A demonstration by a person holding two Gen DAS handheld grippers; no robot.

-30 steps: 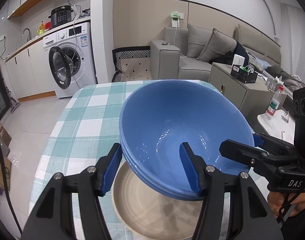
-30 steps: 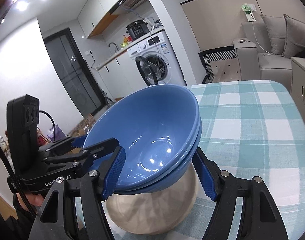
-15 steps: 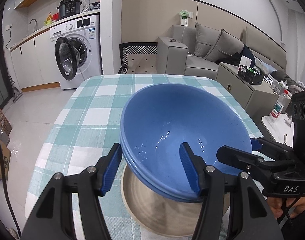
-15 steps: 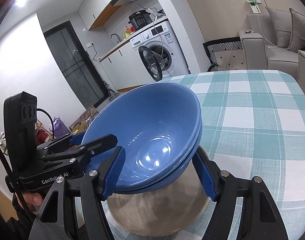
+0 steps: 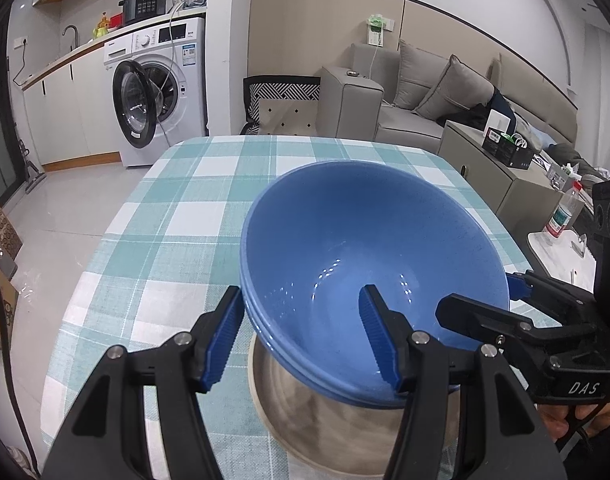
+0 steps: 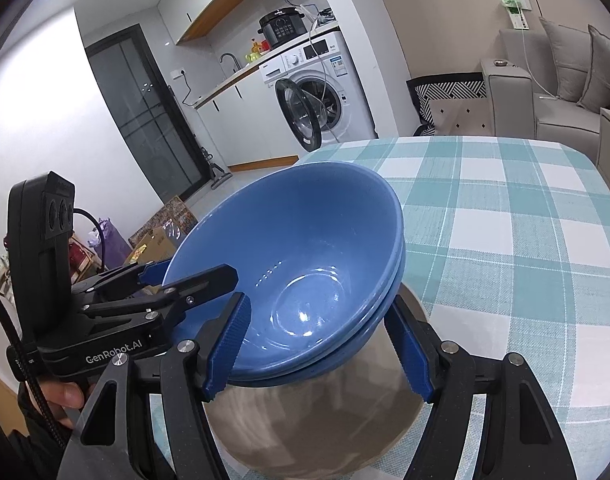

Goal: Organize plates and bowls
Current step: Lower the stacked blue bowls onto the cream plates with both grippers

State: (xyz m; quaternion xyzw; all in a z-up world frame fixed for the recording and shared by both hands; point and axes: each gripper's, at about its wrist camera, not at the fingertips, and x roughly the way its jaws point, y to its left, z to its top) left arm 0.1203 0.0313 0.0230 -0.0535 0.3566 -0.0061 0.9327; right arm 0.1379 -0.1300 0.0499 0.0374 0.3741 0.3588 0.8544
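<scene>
Two stacked blue bowls [image 5: 365, 248] [image 6: 297, 248] hang tilted just above a beige plate [image 5: 289, 412] [image 6: 305, 420] on the checked table [image 5: 185, 220]. My left gripper [image 5: 301, 338] is shut on the bowls' near rim, one blue pad outside and one inside. My right gripper [image 6: 319, 350] is shut on the opposite rim in the same way. Each gripper shows in the other's view: the right gripper [image 5: 477, 296] at the bowls' right edge, the left gripper [image 6: 189, 274] at their left edge. The bowls hide the plate's middle.
The teal and white checked cloth [image 6: 525, 220] stretches bare beyond the bowls to the table's far edge. Past it stand a washing machine [image 5: 153, 92] with its door open, a grey sofa [image 5: 425, 100] and a low cabinet [image 5: 497, 176]. A hand [image 6: 65, 392] holds the left gripper.
Both grippers have carried the blue bowls downward, closer to the beige plate. Their holds on the rims look the same.
</scene>
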